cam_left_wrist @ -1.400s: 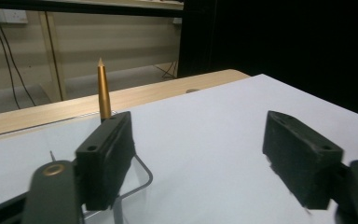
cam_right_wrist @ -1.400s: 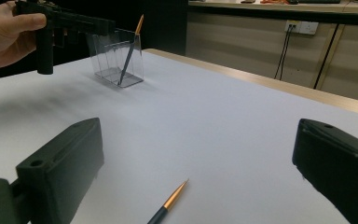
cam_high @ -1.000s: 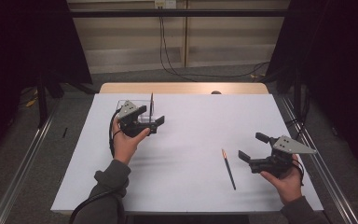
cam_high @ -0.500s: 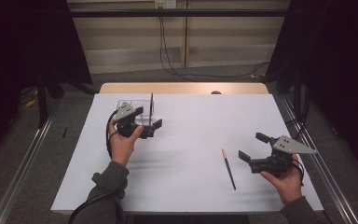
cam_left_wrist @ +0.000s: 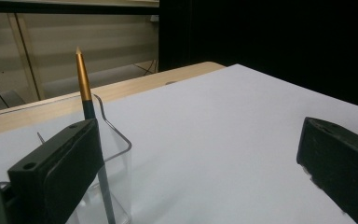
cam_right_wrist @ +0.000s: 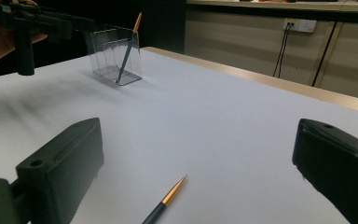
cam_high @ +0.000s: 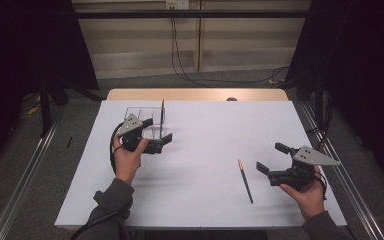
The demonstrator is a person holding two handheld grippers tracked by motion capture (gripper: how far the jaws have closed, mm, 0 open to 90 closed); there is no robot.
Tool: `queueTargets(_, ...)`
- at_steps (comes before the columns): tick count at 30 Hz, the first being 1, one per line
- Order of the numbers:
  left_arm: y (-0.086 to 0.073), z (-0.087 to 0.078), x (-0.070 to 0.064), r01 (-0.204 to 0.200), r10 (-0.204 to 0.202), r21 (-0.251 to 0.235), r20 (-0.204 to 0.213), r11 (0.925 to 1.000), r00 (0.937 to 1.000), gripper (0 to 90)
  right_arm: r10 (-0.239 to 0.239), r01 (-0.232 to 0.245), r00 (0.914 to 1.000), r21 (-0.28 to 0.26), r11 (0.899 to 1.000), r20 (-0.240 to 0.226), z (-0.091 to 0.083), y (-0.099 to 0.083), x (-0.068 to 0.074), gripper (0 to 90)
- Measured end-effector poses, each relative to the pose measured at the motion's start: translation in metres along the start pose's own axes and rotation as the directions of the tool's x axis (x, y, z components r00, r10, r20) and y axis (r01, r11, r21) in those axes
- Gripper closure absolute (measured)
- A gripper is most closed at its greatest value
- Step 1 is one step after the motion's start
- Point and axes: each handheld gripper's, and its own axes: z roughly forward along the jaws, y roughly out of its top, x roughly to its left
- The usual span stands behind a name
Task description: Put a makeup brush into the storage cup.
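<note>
1. Table [cam_high: 200,200] with a white sheet on top takes up most of the high view; two pencils are in play, and the job looks like putting them into the clear holder.
2. Clear holder [cam_high: 145,120] sits on the far left part of the sheet. One pencil [cam_high: 162,117] already stands in it, leaning on the rim, gold end up.
3. Left gripper [cam_high: 161,136] is just beside the holder on the near side, jaws wide, nothing between them. In the left gripper view the standing pencil [cam_left_wrist: 85,88] is right behind its left jaw.
4. Right gripper [cam_high: 270,157] hovers near the right edge, jaws wide, empty.
5. Second pencil [cam_high: 245,180] lies flat on the sheet just left of the right gripper, well apart from the holder, gold end pointing away from the person.
6. Step, my read: first pencil done, second not yet picked up.
7. Next move calls for lowering the right gripper over the flat pencil, jaws on either side of the shaft, closing, then carrying it across to the holder.
8. Hard to see: the pencil [cam_right_wrist: 165,203] is cut off at the bottom of the right gripper view; the holder's walls are faint; whether the left jaw touches the holder, cannot tell.
</note>
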Motion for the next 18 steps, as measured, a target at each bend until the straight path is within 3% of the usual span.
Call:
queueTargets(5,-0.003,-0.004,-0.002,0.003,-0.003,0.002,-0.007,1.0000,1.0000,0.0,0.000,0.000,1.0000,0.003,1.000,0.004,-0.001,-0.001,0.000,1.5)
queueTargets(12,-0.007,-0.009,-0.004,0.004,-0.004,0.003,0.031,1.0000,0.9995,0.0,-0.002,0.002,1.0000,0.006,1.000,0.008,-0.003,-0.002,0.001,1.4)
queueTargets(13,-0.007,-0.010,-0.006,0.000,0.000,0.002,0.011,1.0000,0.9999,0.0,0.000,0.000,1.0000,0.007,1.000,0.009,-0.003,-0.002,0.001,1.4)
queueTargets(17,-0.008,-0.012,-0.008,0.002,-0.003,0.001,0.020,1.0000,0.9998,0.0,0.000,0.000,1.0000,0.011,1.000,0.007,-0.003,-0.003,0.001,1.5)
queueTargets(18,-0.008,-0.013,-0.008,0.001,-0.001,-0.004,0.048,1.0000,0.9988,0.0,-0.002,0.002,0.9999,0.011,1.000,0.012,-0.003,-0.003,0.002,1.5)
